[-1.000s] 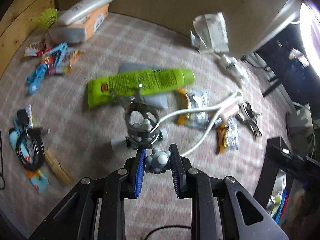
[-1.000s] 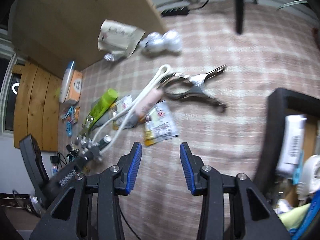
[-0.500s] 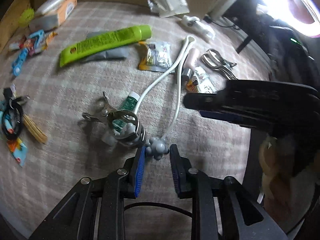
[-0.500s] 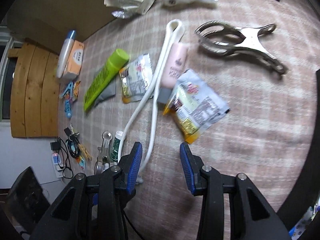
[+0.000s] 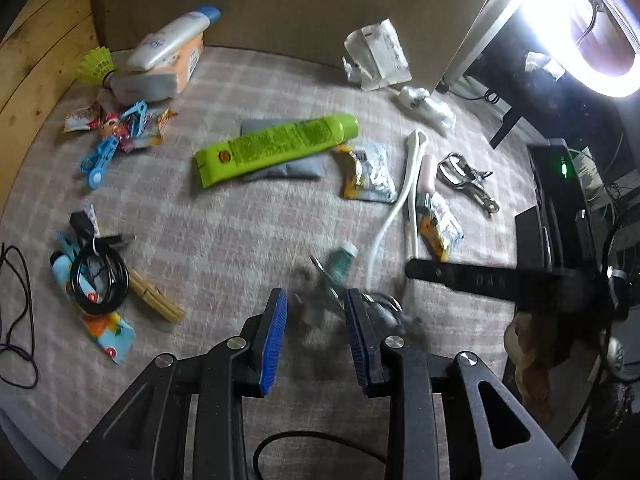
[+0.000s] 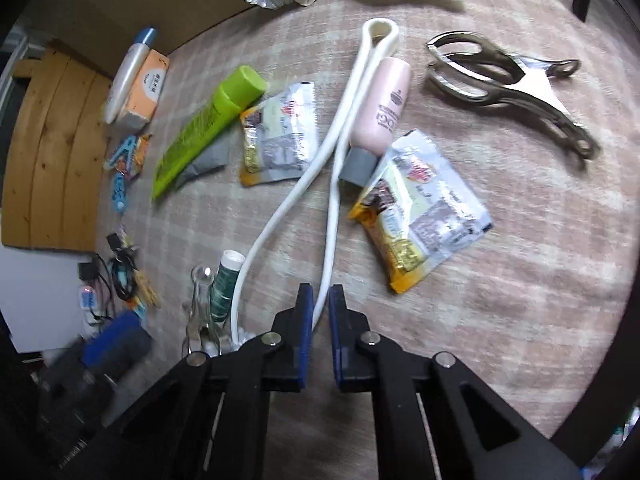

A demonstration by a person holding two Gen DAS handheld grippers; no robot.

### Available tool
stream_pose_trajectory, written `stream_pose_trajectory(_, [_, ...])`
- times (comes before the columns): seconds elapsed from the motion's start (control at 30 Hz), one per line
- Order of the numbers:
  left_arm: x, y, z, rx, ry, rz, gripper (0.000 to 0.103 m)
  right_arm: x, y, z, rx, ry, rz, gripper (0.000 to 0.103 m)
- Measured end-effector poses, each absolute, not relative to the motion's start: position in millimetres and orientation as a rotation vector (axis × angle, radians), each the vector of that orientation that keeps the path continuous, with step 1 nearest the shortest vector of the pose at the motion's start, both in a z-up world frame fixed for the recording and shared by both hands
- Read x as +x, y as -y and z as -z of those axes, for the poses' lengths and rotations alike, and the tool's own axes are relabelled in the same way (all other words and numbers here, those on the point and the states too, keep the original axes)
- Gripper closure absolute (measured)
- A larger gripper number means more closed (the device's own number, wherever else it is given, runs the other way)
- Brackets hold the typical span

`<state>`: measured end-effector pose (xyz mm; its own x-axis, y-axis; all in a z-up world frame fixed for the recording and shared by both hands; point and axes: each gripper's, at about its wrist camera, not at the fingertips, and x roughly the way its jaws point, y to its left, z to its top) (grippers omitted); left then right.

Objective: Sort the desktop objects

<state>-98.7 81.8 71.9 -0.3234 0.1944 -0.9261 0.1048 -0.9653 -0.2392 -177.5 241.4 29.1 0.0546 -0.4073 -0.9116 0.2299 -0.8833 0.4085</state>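
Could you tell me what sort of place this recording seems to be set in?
Probably a home room, with a cluttered surface covered by a checked pink cloth. Toiletries such as a green tube, snack packets and a bright ring light suggest a domestic filming setup.

The metal clip point(image 5: 332, 280) and small green bottle point(image 5: 340, 262) between the left tool point(image 5: 316, 334) fingers are smeared by blur. The white cord point(image 6: 332, 168) disappears between the right tool point(image 6: 319, 320) fingers. The black cable point(image 5: 16, 312) at the surface's left edge is cut off.
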Motion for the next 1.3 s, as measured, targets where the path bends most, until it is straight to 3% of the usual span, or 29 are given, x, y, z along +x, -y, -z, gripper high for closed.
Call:
stream_pose_trajectory(0.4, [-110, -130, -71, -1.770, 0.225, -2.314, 0.074, -178, -277, -24, 1.920, 0.269, 1.876, 0.096])
stream_pose_trajectory(0.77, [-77, -123, -61, -1.775, 0.139, -2.335, 0.074, -161, -265, -61, 1.806, 0.131, 1.935, 0.090])
stream_pose_trajectory(0.83, [-73, -126, -59, -1.757, 0.106, -2.342, 0.074, -156, -265, -66, 1.815, 0.185, 1.865, 0.087])
stream_pose_trajectory(0.9, [-71, -128, -56, -1.747, 0.080, -2.341, 0.074, -149, -263, -67, 1.838, 0.235, 1.802, 0.071])
stream_pose_trajectory(0.97, [-69, -132, -53, -1.742, 0.056, -2.337, 0.074, -144, -264, -67, 1.855, 0.258, 1.755, 0.064])
stream_pose_trajectory(1.3, [-65, -144, -39, -1.731, 0.038, -2.277, 0.074, -130, -255, -65, 1.882, 0.207, 1.751, 0.064])
